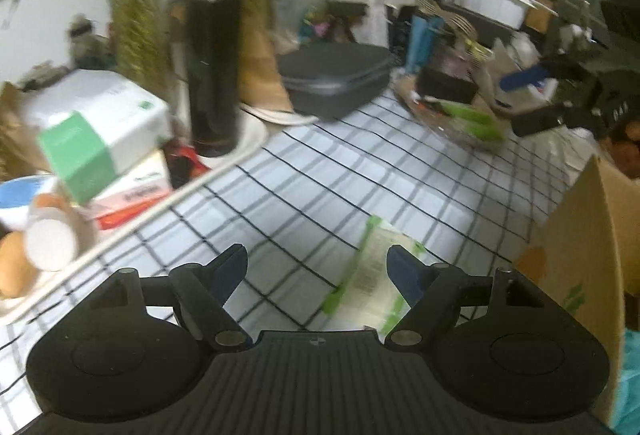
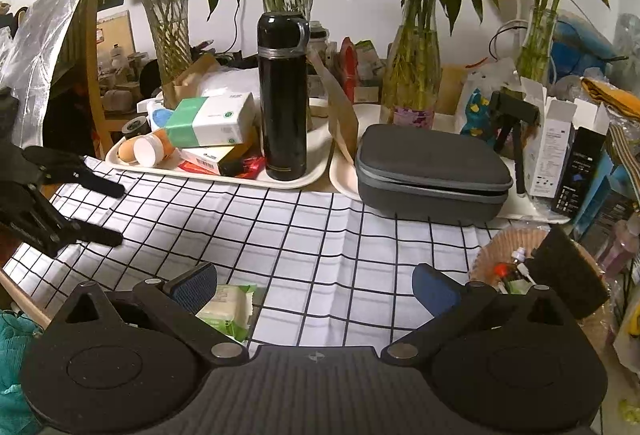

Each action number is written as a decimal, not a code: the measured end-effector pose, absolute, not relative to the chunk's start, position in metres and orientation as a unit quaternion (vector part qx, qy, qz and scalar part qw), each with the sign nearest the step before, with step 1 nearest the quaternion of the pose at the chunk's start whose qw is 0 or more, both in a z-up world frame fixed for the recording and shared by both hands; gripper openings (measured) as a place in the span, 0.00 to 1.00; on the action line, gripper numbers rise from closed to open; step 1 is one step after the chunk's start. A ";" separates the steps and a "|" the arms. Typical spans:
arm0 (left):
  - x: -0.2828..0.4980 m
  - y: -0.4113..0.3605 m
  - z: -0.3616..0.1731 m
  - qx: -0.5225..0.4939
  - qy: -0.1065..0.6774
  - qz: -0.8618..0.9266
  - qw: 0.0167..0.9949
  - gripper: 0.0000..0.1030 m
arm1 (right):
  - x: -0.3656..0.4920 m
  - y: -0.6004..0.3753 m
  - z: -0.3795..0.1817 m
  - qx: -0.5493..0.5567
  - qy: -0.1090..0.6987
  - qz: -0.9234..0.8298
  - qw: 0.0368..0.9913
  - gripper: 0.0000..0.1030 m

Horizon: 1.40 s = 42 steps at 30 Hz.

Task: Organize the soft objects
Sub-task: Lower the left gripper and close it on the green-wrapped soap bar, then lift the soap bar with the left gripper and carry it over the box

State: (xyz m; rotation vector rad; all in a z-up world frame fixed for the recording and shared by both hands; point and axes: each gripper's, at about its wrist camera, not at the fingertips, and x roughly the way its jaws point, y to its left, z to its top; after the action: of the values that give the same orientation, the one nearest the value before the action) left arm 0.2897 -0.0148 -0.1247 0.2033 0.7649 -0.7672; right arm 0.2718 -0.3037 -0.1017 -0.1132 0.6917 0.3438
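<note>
Both grippers hang over the checked tablecloth [image 2: 320,235] with fingers spread wide and nothing between them. Under the left gripper [image 1: 316,267] lies a green-edged tissue pack [image 1: 372,275], just beside its right finger; the right gripper [image 2: 316,287] sees it by its left finger.

Cluttered home table, checked tablecloth [image 2: 320,235], bamboo in glass vases [image 2: 412,75], black thermos [image 2: 282,95], tissue box [image 2: 208,121]

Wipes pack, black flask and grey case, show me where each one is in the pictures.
wipes pack [image 1: 374,271], left wrist view, on its printed middle panel.
black flask [image 2: 283,95], right wrist view, on the middle of its body.
grey case [image 2: 432,159], right wrist view, on its flat lid.
</note>
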 end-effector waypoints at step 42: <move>0.295 -0.079 -0.191 0.198 0.369 -0.448 0.790 0.47 | 0.287 -0.302 -0.112 -0.054 0.375 0.136 0.915 1.00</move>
State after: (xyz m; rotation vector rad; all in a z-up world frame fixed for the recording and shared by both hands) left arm 0.2949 -0.0787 -0.1907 0.4267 0.7943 -0.9637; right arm 0.2873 -0.3015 -0.1122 -0.1119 0.7730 0.2807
